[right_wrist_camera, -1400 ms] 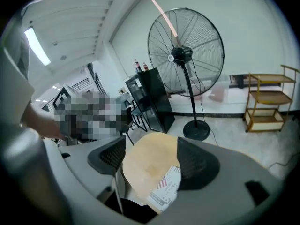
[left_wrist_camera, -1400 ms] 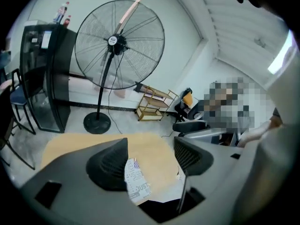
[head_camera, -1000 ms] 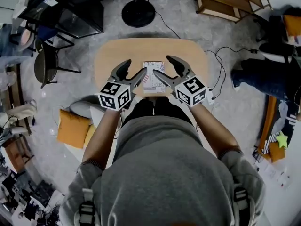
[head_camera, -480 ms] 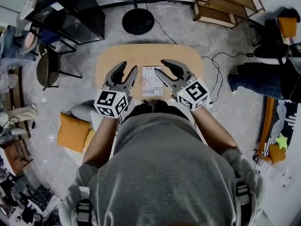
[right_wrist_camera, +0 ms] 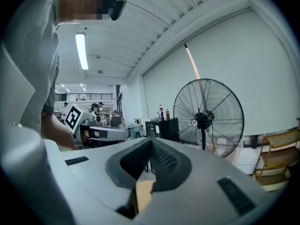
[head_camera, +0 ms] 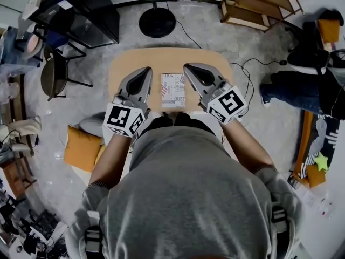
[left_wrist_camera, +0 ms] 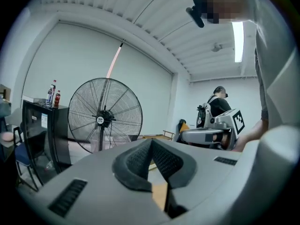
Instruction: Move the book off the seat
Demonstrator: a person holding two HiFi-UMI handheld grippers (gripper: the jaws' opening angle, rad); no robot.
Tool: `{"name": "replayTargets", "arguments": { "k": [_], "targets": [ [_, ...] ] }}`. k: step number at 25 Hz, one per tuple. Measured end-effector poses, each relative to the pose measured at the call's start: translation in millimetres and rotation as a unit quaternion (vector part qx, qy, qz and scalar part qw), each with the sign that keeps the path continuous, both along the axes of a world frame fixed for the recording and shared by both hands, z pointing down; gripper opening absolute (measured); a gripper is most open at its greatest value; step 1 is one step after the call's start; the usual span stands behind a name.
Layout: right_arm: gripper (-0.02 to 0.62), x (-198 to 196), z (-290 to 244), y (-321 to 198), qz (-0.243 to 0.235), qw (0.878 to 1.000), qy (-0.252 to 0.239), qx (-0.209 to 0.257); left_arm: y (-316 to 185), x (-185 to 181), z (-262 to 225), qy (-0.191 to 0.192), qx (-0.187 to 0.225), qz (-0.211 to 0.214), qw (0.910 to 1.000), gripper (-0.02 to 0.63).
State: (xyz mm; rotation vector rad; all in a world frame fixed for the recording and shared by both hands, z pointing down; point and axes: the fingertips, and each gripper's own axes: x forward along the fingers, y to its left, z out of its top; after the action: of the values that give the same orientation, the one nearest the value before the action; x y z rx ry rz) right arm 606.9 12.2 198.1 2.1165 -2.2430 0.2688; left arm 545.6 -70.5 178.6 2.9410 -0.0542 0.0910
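Since a second ago both tools have gone from wide open to fully closed with nothing between the jaws. The left gripper (head_camera: 144,72) and right gripper (head_camera: 188,67) flank the book (head_camera: 172,89) without touching it. The book lies flat at frame centre on the wooden seat (head_camera: 161,57), ungrasped. The fan base (head_camera: 157,21) is at upper centre and a cable (head_camera: 247,72) at right; neither blocks.

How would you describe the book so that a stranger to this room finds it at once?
Near the floor fan's round black base stands a tan wooden seat with rounded corners. The book lies at its middle, between the left hand-held gripper and the right hand-held gripper. Its white cover with dark print stands out from the plain wood.
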Motion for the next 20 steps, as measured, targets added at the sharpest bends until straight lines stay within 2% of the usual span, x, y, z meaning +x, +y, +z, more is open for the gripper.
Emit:
{"name": "replayTargets", "arguments": {
  "k": [5, 20],
  "targets": [
    [0.006, 1, -13, 4, -0.001, 1.0, 0.015, 0.008, 3, -1, -13, 0.017, 0.024, 0.011, 0.9995, 0.015],
    [0.006, 3, -14, 4, 0.002, 1.0, 0.013, 0.007, 12, 17, -6, -0.004, 0.014, 0.03, 0.9994, 0.016]
  ]
}}
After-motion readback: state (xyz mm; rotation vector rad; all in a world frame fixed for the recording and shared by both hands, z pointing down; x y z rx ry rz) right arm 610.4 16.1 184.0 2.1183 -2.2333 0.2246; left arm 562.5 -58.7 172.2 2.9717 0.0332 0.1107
